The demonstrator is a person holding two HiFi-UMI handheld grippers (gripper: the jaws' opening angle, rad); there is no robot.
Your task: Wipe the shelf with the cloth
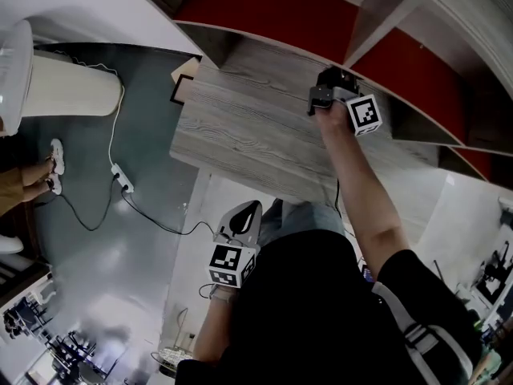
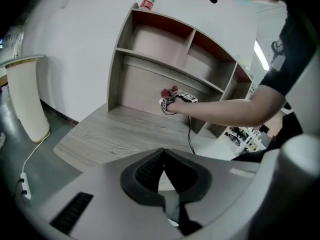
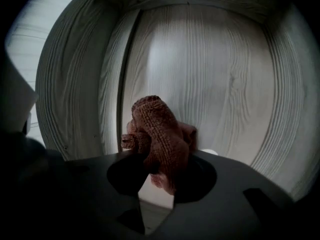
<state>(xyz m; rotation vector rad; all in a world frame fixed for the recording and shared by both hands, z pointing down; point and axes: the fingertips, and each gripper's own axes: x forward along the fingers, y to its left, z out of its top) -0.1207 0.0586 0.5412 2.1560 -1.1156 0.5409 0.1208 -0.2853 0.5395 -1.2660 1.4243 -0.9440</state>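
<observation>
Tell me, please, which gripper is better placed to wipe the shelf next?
Right: the right gripper grips the cloth inside the shelf, near its back panel; the left gripper is shut, empty, back from the desk.

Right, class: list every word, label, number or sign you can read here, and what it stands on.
Bottle on top of the shelf: red label, print too small to read.
Marker cubes: black-and-white square patterns only, no letters.
Cloth: no tag showing.
No readable text anywhere.
</observation>
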